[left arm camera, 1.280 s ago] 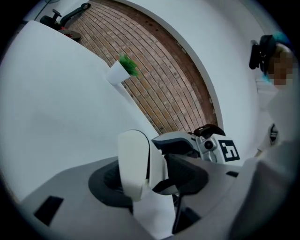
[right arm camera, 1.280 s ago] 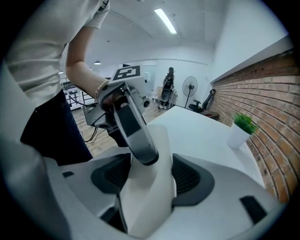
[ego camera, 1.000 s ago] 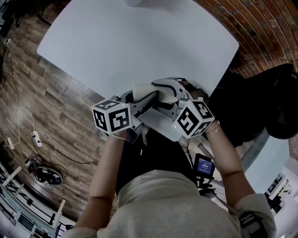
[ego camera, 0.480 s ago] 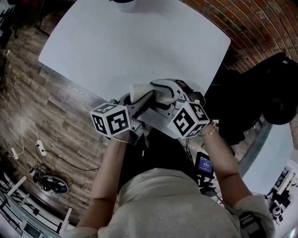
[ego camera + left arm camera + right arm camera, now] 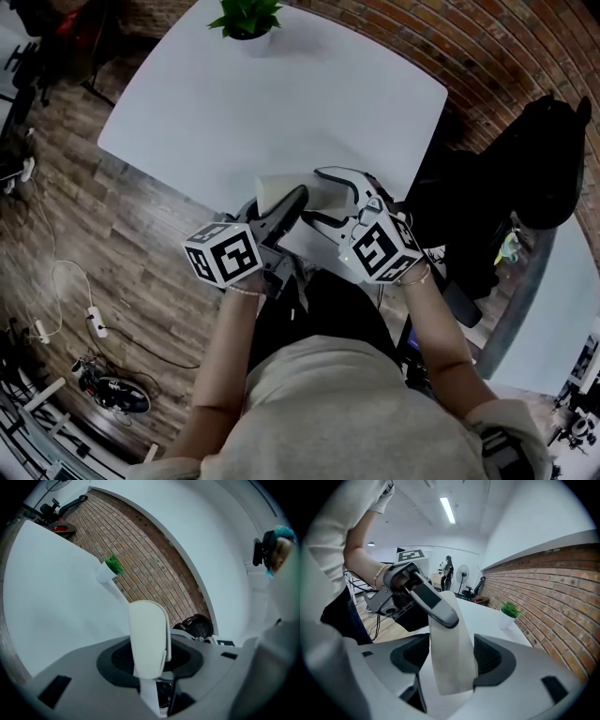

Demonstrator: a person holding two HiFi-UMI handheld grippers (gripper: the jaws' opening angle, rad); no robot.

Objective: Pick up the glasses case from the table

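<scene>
The white tabletop (image 5: 234, 103) spreads out ahead of both tongs, with wooden floor (image 5: 112, 244) off to the left tongs' side and a brick wall (image 5: 450, 47) running past the right tongs' side. Behind the tongs we see the person (image 5: 347, 412) in a light top, forearms reaching forward, each hand carrying a cube with square markers.

The left tongs (image 5: 150, 656) and the right tongs (image 5: 452, 660) meet over the tabletop's near edge, pointing toward each other at an angle. The case (image 5: 275, 187), pale and smooth with a rounded end, sits between them, gripped by both and raised off the tabletop.

In the right gripper view the case's lower end stands wedged between the right tongs' dark pads, which press on both of its sides. In that same view one grey finger (image 5: 433, 602) of the left tongs lies flat against the case's upper face. The left tongs' jaws have just been closing, and the case stands upright between them, so the left tongs hold it too.

A small potted plant (image 5: 248, 19) stands at the tabletop's far edge, well beyond both tongs.
</scene>
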